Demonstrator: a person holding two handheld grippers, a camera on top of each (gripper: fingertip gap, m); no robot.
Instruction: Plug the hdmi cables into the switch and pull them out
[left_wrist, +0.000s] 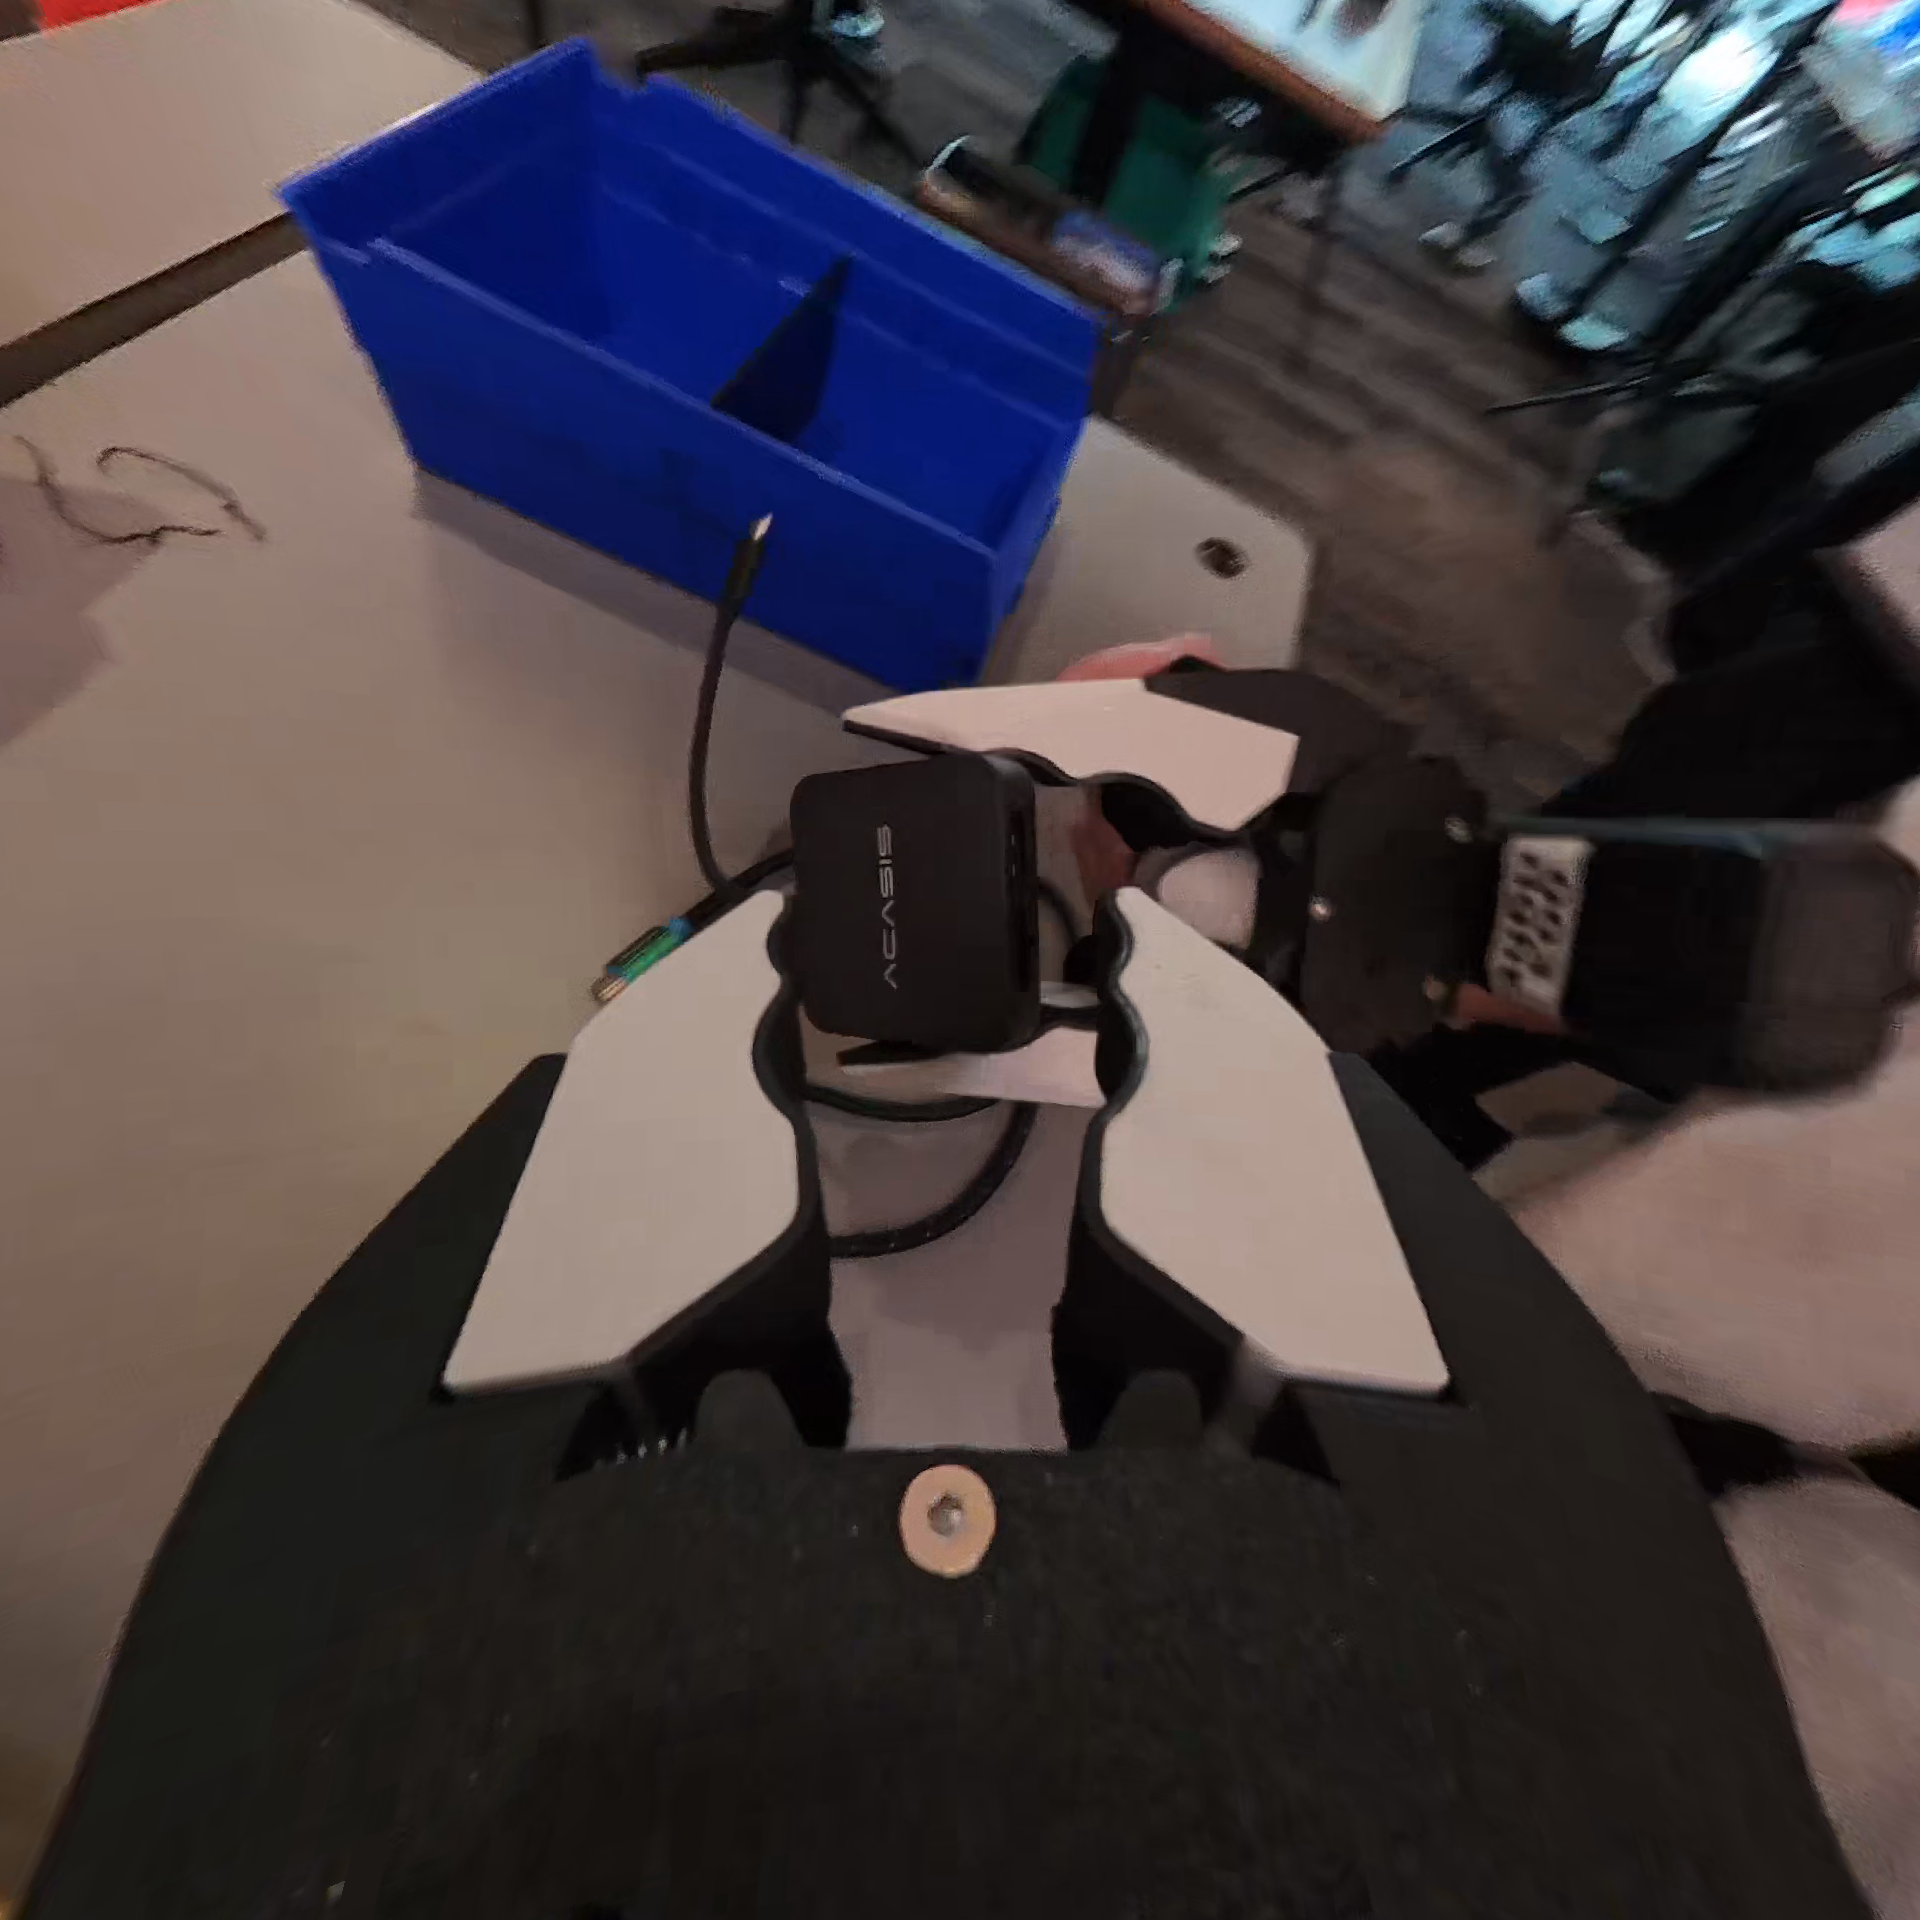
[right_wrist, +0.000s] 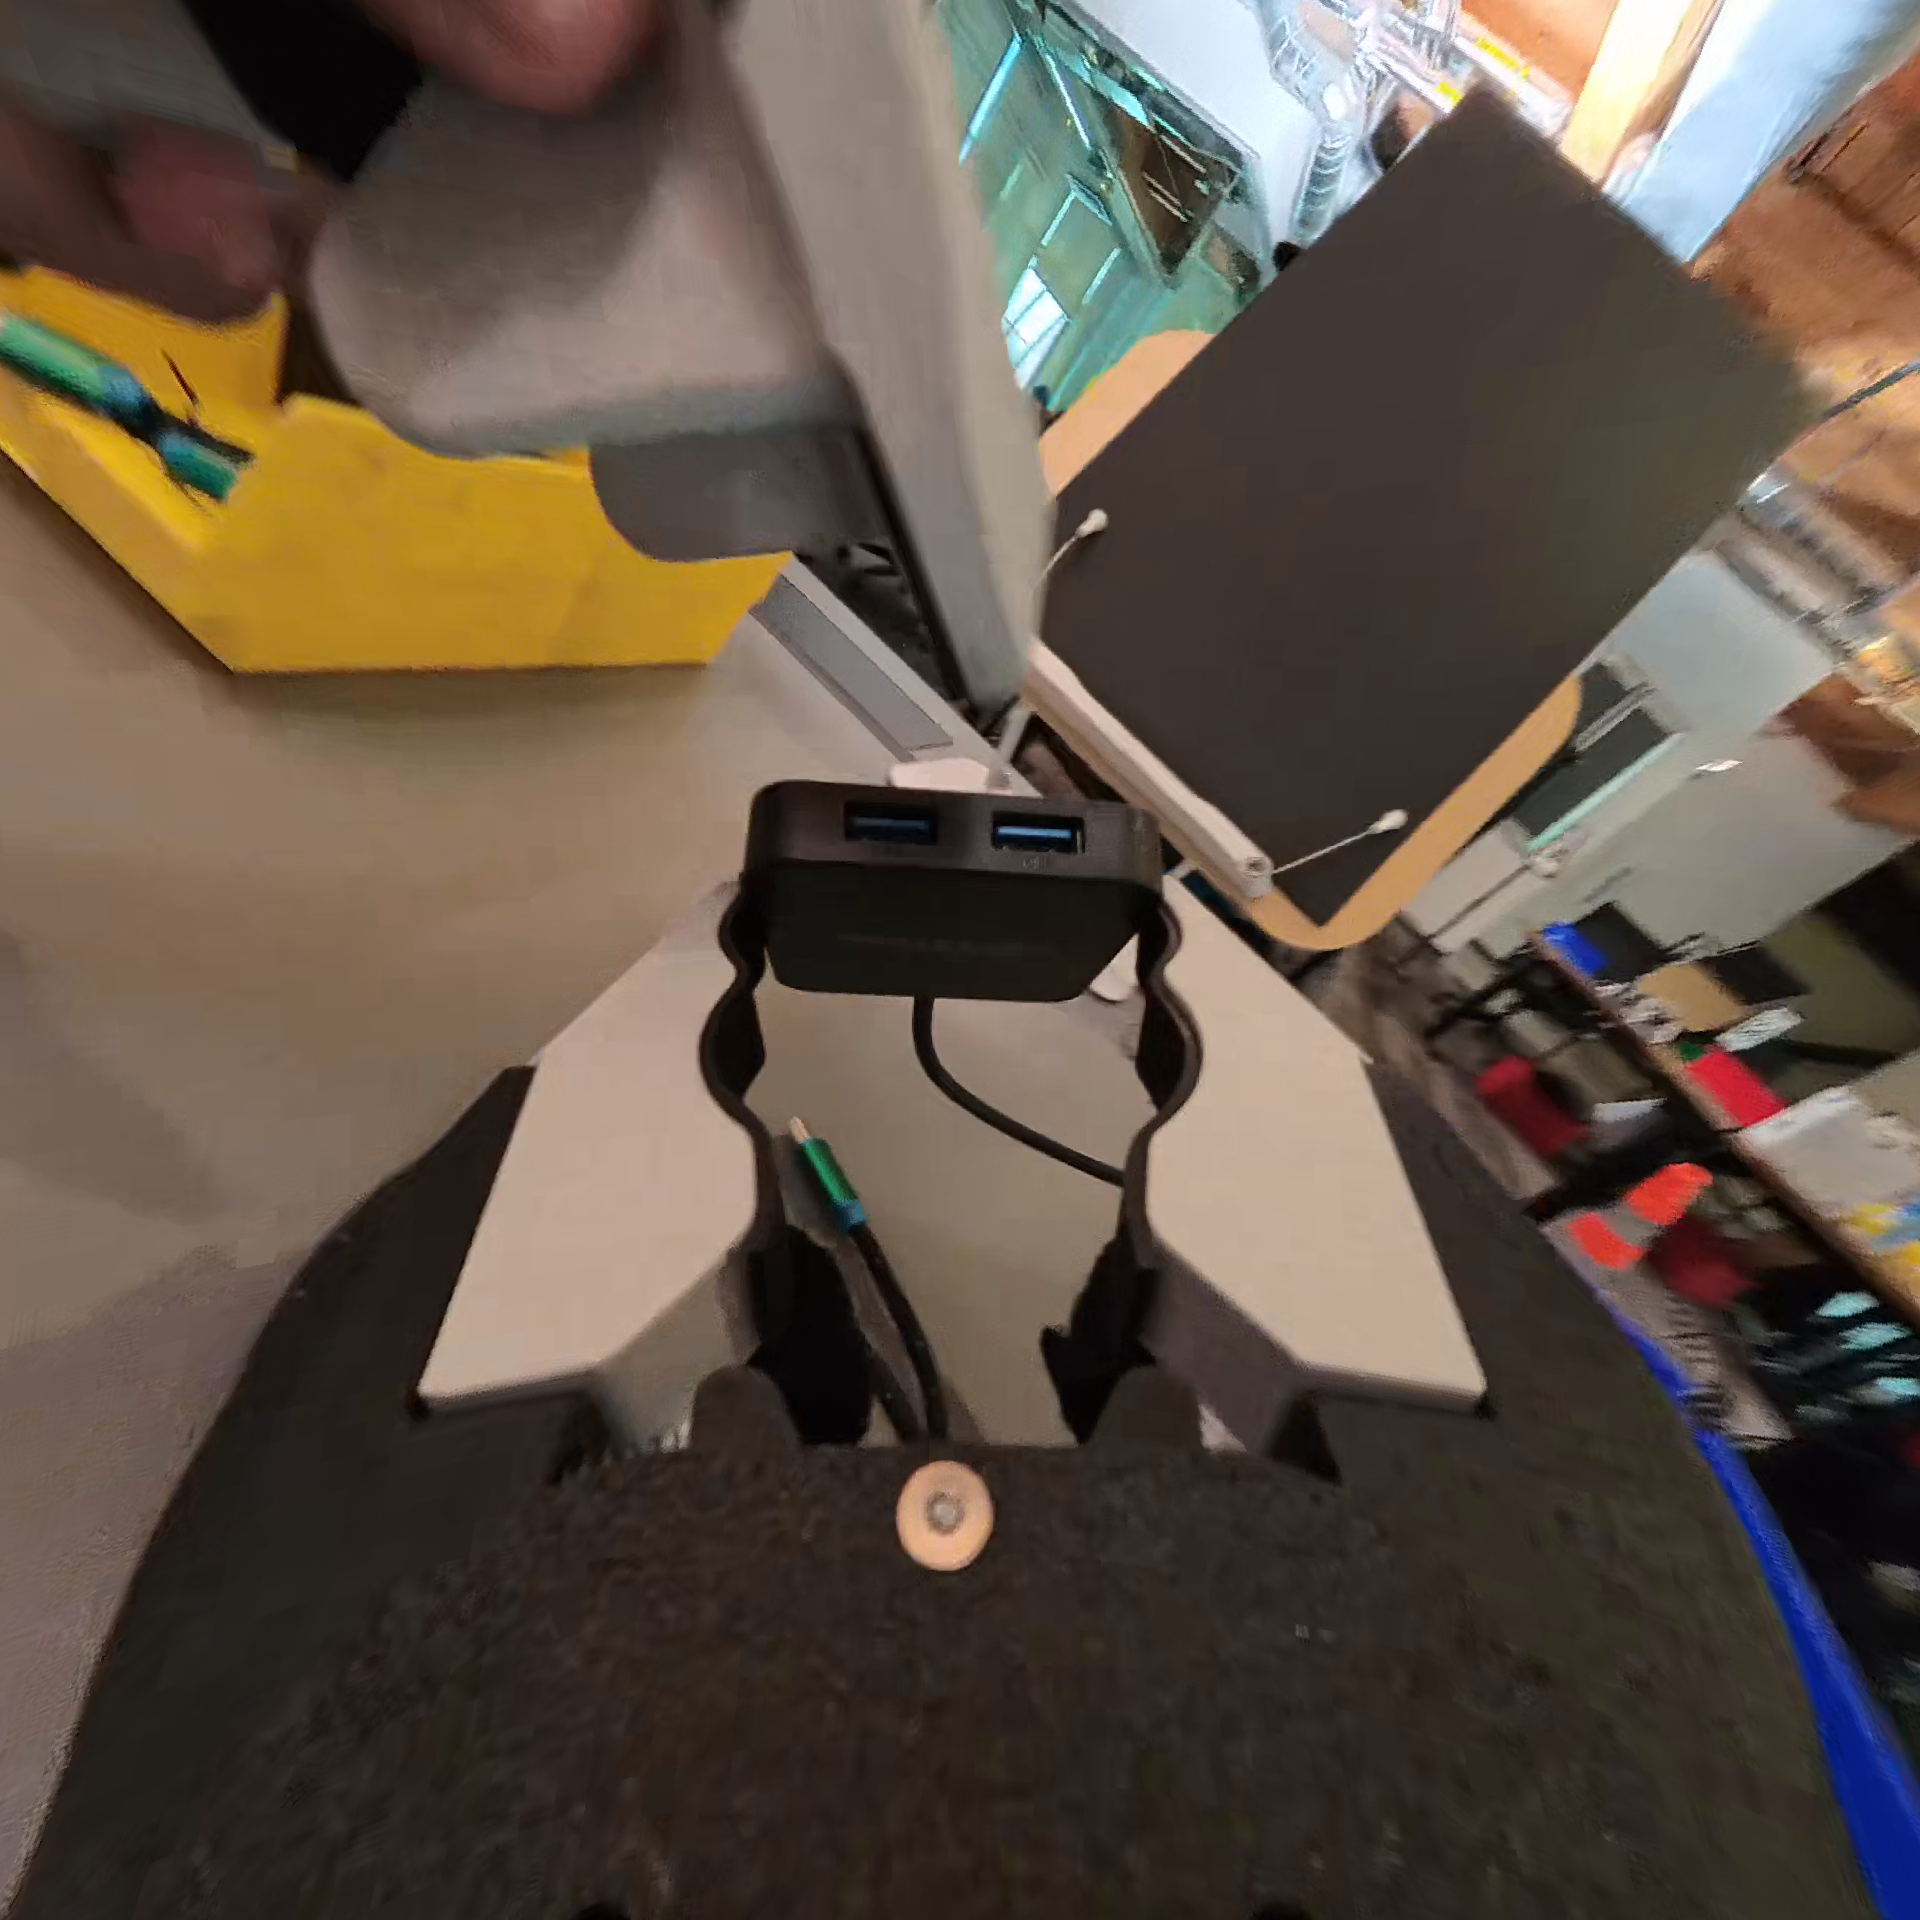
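The black switch box (left_wrist: 914, 904) is held above the table, its lettered face toward the left wrist camera. My right gripper (right_wrist: 951, 904) is shut on its two sides; two blue ports on its edge (right_wrist: 961, 831) face up. In the left wrist view the right gripper's fingers (left_wrist: 1091, 738) clamp it from above and below. My left gripper (left_wrist: 945, 925) stands open around the box; the left pad is at its edge and a gap shows on the right. A black cable with a green plug (left_wrist: 639, 951) lies on the table, also in the right wrist view (right_wrist: 826, 1174). Another thin cable end (left_wrist: 758, 535) sticks up.
A blue bin with a divider (left_wrist: 727, 343) stands behind on the grey table (left_wrist: 312, 779), near its far edge. A yellow bin (right_wrist: 416, 561) holding green-plugged cables (right_wrist: 83, 374) is at the left. The left gripper's blurred body (right_wrist: 623, 312) and a dark chair (right_wrist: 1403, 520) stand beyond. Left tips to right tips: about 4 cm.
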